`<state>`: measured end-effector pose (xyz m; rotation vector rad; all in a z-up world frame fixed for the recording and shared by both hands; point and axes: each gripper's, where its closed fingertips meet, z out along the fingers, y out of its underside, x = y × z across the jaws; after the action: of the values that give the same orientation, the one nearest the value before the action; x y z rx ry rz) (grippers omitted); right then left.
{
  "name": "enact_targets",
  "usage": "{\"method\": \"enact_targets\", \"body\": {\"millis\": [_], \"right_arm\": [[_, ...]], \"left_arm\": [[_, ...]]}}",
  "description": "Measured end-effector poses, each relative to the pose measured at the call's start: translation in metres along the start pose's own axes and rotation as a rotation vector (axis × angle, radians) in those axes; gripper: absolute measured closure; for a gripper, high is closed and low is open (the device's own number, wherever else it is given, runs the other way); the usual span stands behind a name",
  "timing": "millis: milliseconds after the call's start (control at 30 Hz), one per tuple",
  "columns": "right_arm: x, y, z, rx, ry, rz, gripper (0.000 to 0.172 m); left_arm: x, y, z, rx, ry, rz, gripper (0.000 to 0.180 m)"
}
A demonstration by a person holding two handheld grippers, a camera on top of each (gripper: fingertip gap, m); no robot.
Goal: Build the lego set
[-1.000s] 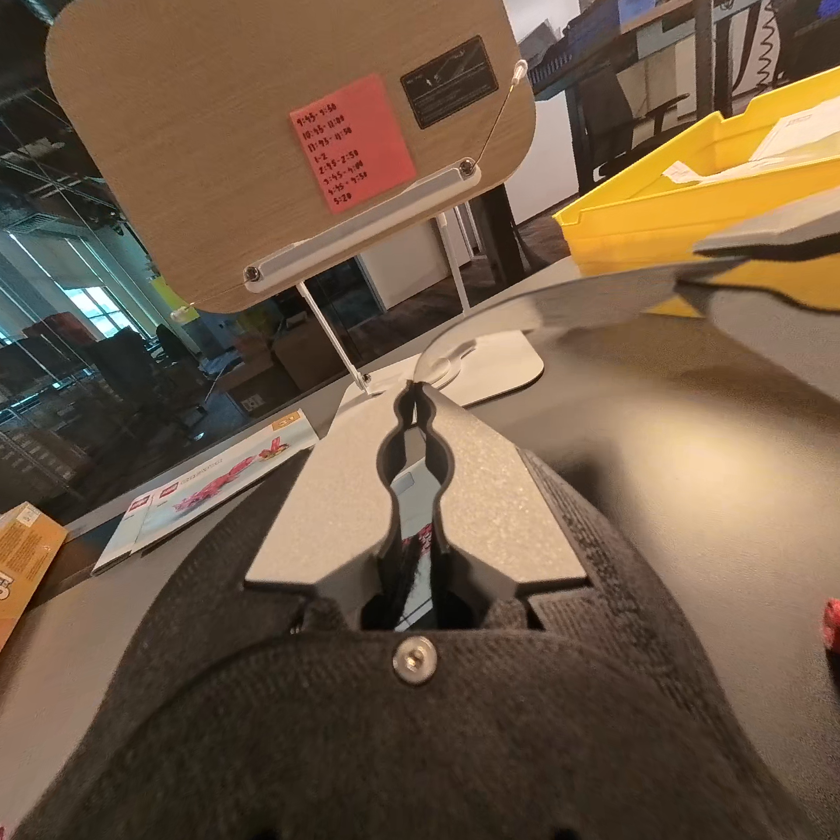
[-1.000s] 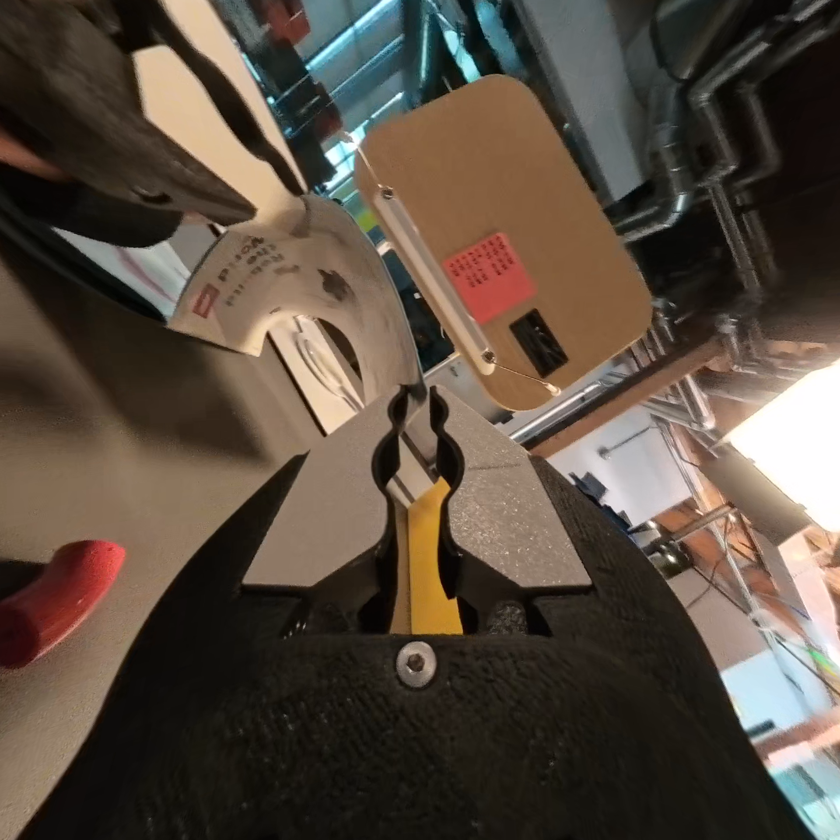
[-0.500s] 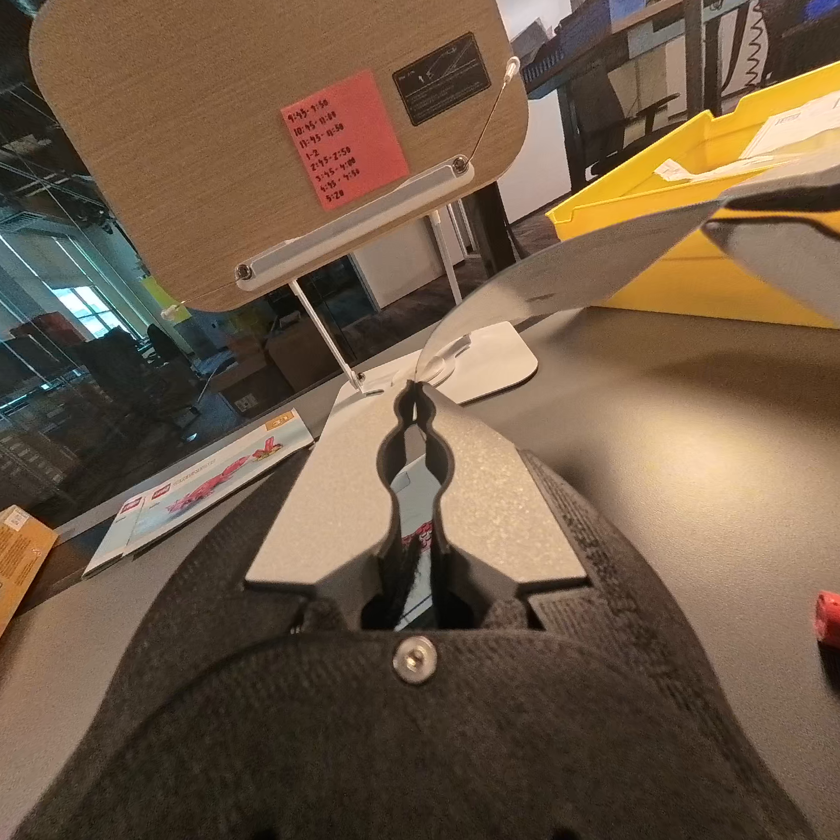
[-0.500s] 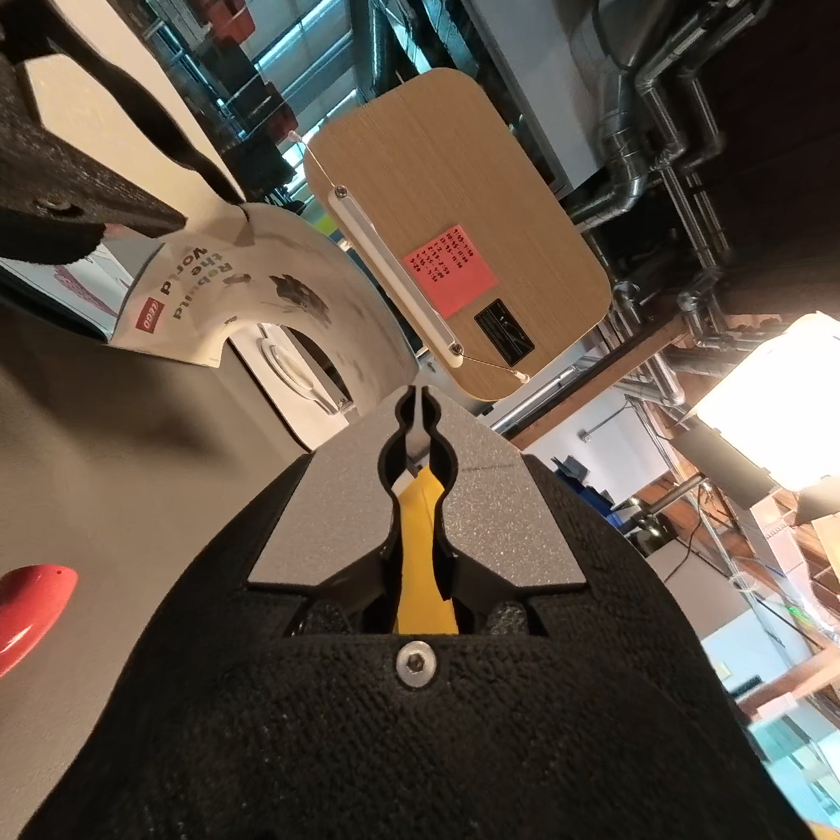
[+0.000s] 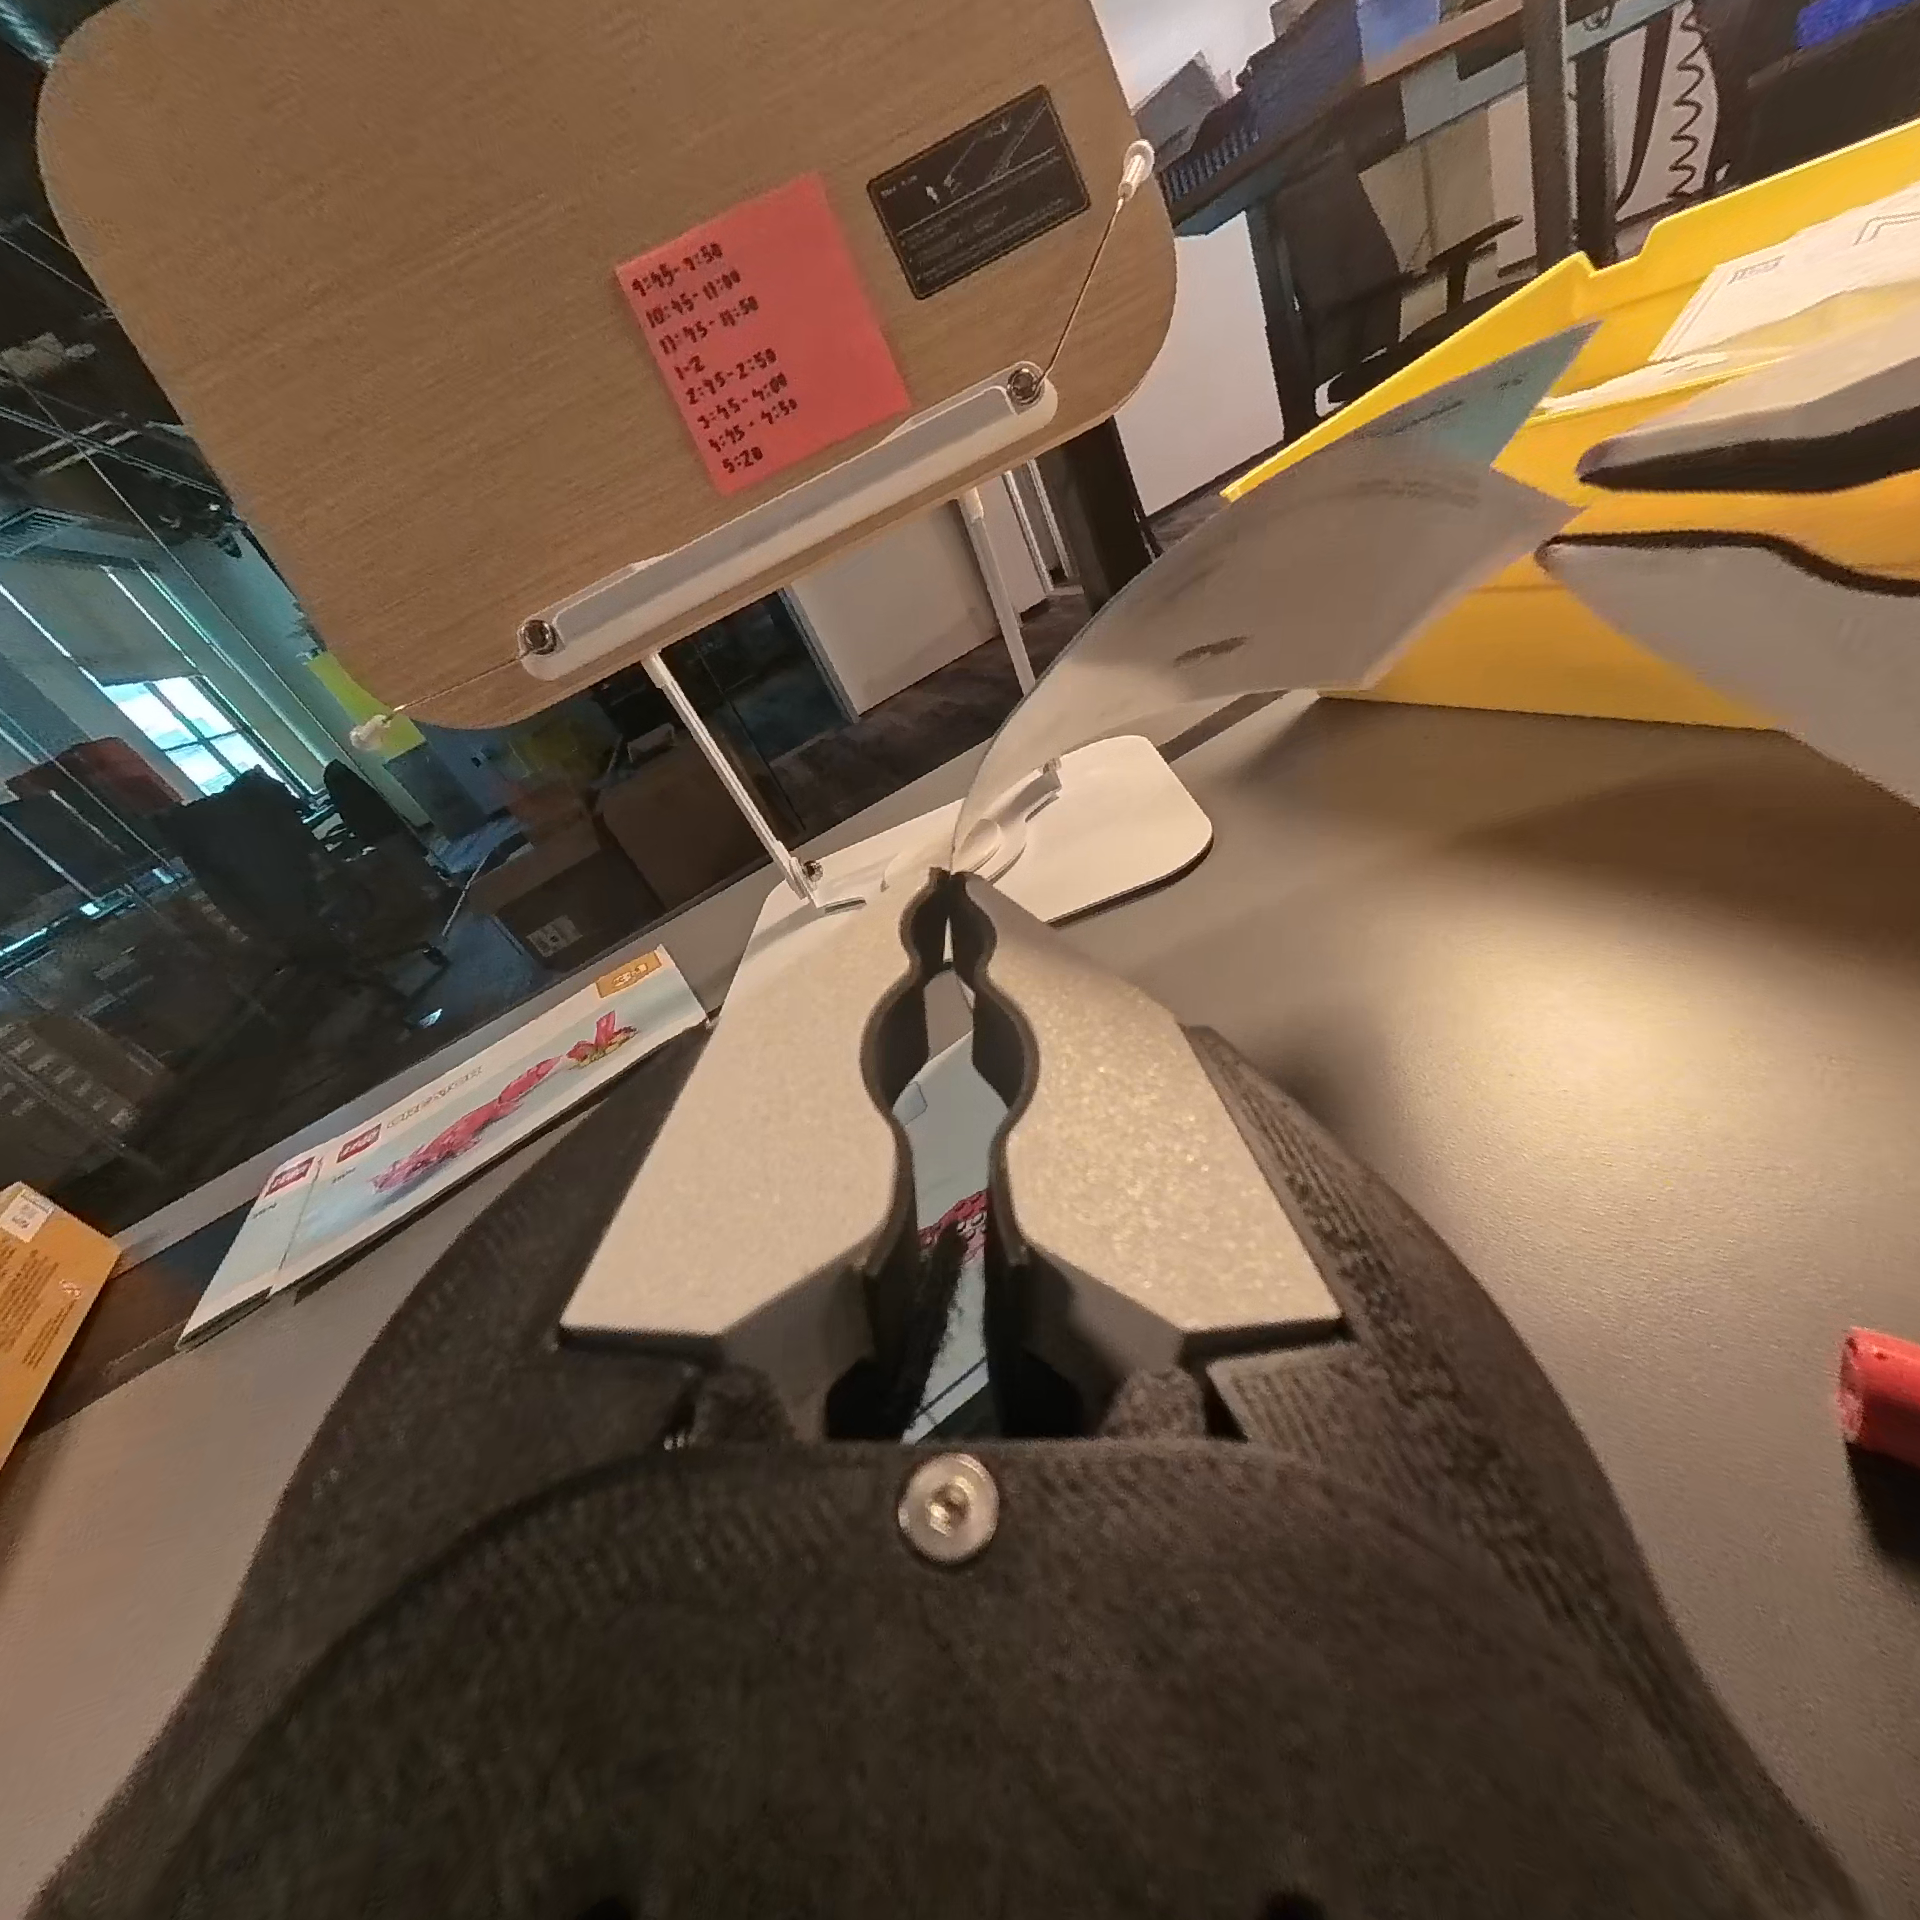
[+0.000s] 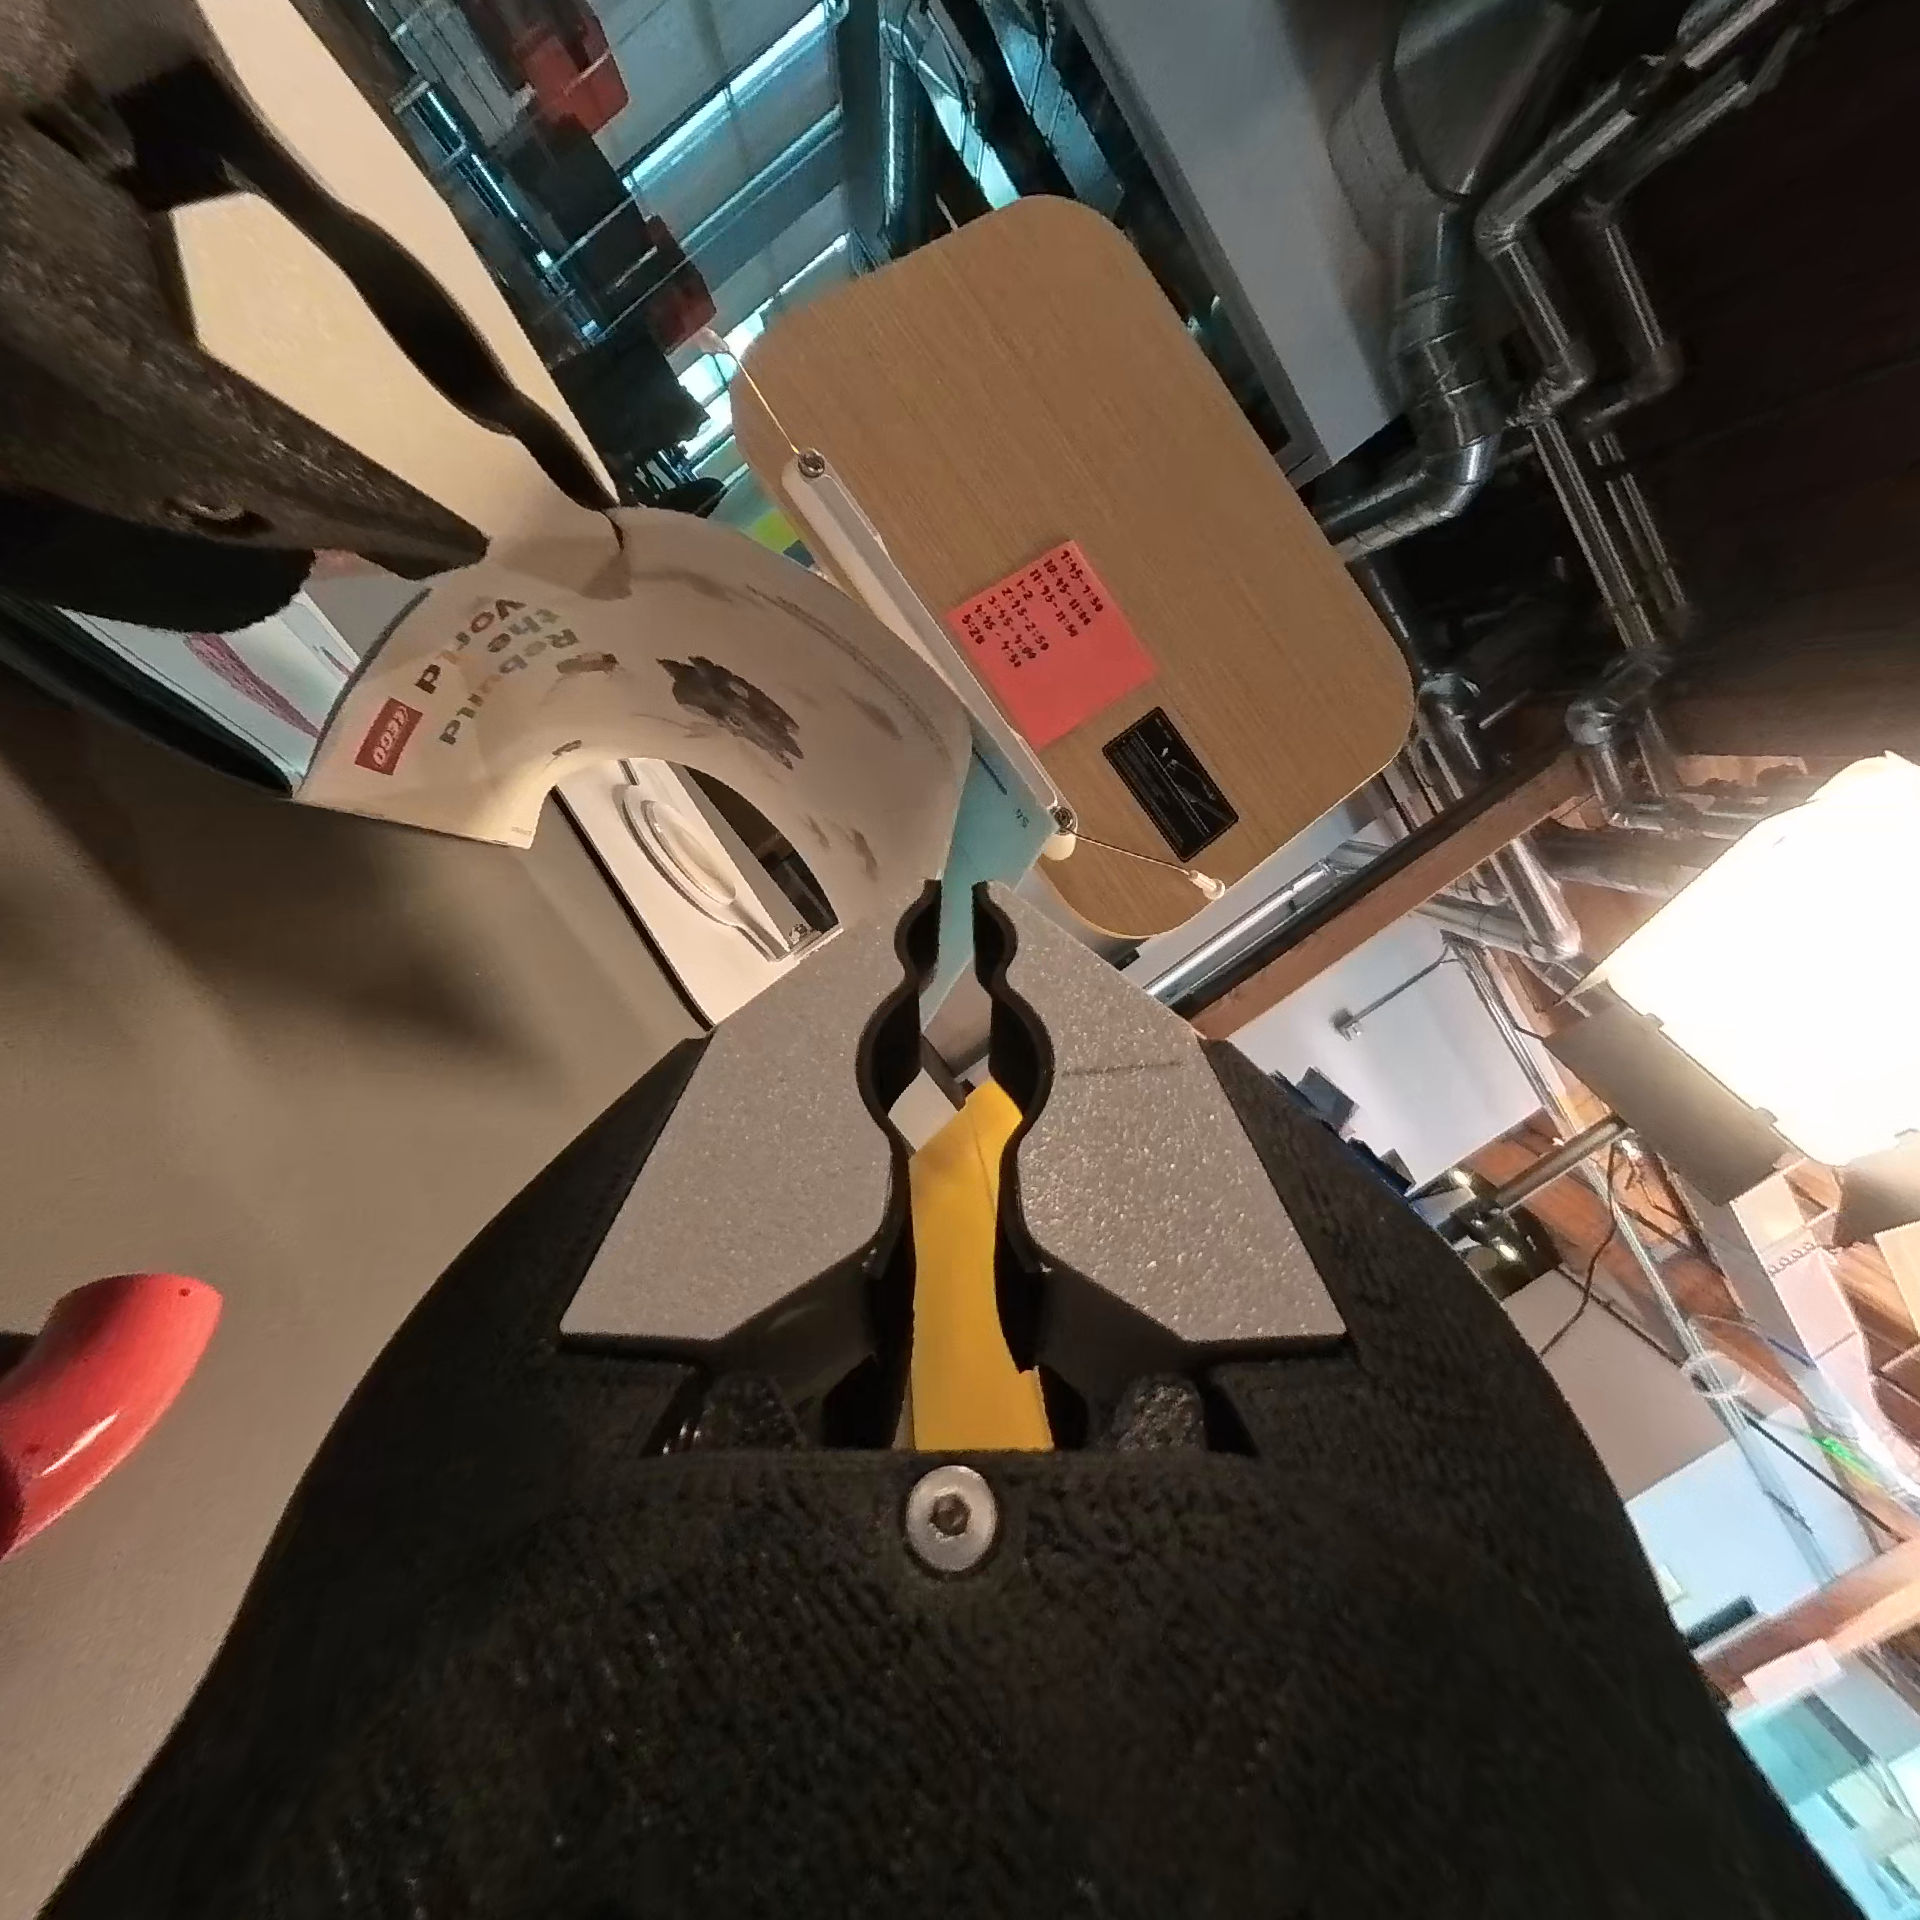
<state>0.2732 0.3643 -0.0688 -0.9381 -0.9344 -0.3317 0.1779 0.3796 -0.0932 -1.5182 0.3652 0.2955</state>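
Left gripper (image 5: pixel 948 883), frame centre, shut on curled white paper booklet (image 5: pixel 1299 582); right gripper (image 6: pixel 958 891) pinches its pale-blue corner, slightly gapped. I fear a tear if I pull apart, or a slip.

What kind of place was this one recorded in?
Probably an open, industrial-style office or lab: exposed ceiling ducts, desks and office chairs behind, and a grey worktable with a wooden book stand.
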Motion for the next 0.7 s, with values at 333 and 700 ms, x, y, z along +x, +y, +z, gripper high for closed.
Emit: {"method": "enact_targets", "body": {"millis": [333,700], "right_arm": [[0.005,0.000,0.000,-0.002,0.025,0.007,0.163],[-0.007,-0.011,-0.001,0.061,-0.038,0.006,0.140]], "left_arm": [[-0.001,0.000,0.000,0.000,-0.001,-0.004,0.180],[-0.005,0.001,0.001,-0.006,-0.012,-0.039,0.180]]}}
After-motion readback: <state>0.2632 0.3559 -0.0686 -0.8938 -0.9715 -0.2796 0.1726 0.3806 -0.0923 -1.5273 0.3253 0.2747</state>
